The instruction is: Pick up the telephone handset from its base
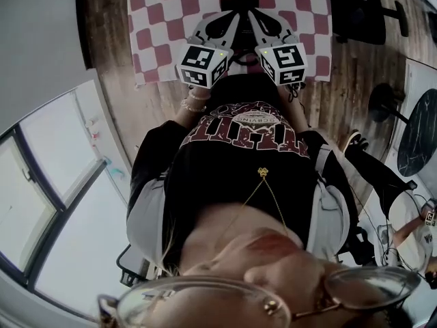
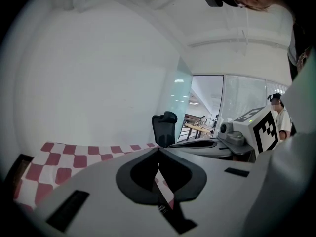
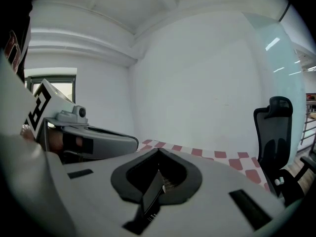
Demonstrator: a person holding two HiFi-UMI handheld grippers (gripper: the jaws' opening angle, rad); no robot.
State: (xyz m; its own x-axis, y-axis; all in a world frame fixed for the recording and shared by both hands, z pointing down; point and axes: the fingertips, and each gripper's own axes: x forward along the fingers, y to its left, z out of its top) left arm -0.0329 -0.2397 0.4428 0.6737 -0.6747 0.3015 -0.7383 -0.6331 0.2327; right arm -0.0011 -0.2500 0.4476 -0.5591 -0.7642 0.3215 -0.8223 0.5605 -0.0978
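Observation:
In the head view both grippers reach side by side over a red-and-white checked cloth [image 1: 171,19]. A dark object [image 1: 240,5] lies on the cloth just past their tips; I cannot tell whether it is the telephone. The left gripper [image 1: 231,16] and right gripper [image 1: 256,16] both have their jaws together. In the left gripper view the left gripper [image 2: 158,151] is shut on nothing, with the checked cloth [image 2: 74,152] beyond. The right gripper [image 3: 158,151] looks the same in its own view. Neither gripper view shows a handset or a base.
A black office chair [image 1: 369,12] stands at the right of the cloth, and also shows as the chair [image 2: 165,127] and the chair [image 3: 276,132]. A round dark table [image 1: 420,132] and another person [image 1: 410,231] are at the far right. White walls stand behind.

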